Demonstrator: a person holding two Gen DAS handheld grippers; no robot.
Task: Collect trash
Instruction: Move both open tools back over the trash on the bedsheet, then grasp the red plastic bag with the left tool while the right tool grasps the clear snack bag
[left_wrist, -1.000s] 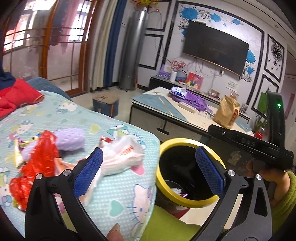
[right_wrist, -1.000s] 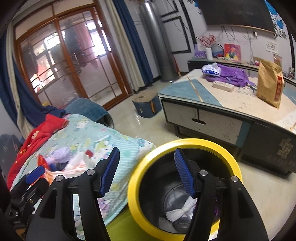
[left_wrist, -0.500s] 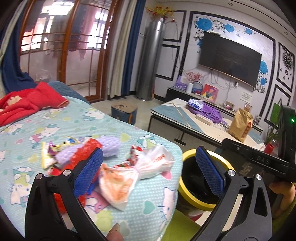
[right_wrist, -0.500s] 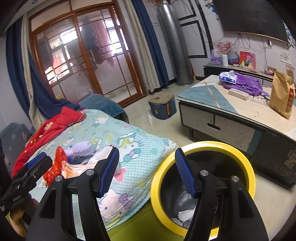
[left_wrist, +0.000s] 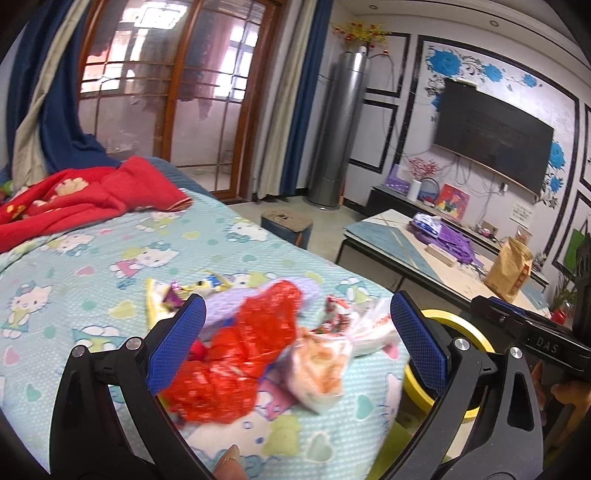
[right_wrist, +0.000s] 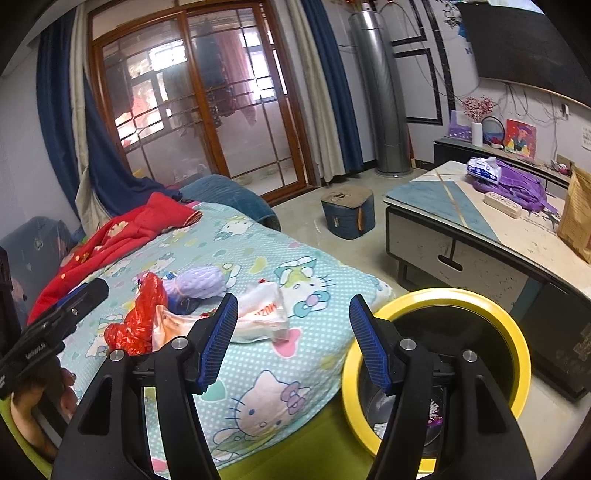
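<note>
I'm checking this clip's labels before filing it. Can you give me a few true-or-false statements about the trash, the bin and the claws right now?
1. The left claw is shut on the red plastic bag. False: its jaws stand open and hold nothing.
2. The yellow-rimmed bin stands on the floor beside the bed's edge. True.
3. The bin is empty. False: some scraps lie at its bottom.
4. A purple foam net lies on the cartoon-cat bedsheet near the red bag. True.
5. The right claw holds the white wrapper. False: it is open and empty; the wrapper lies on the sheet.
</note>
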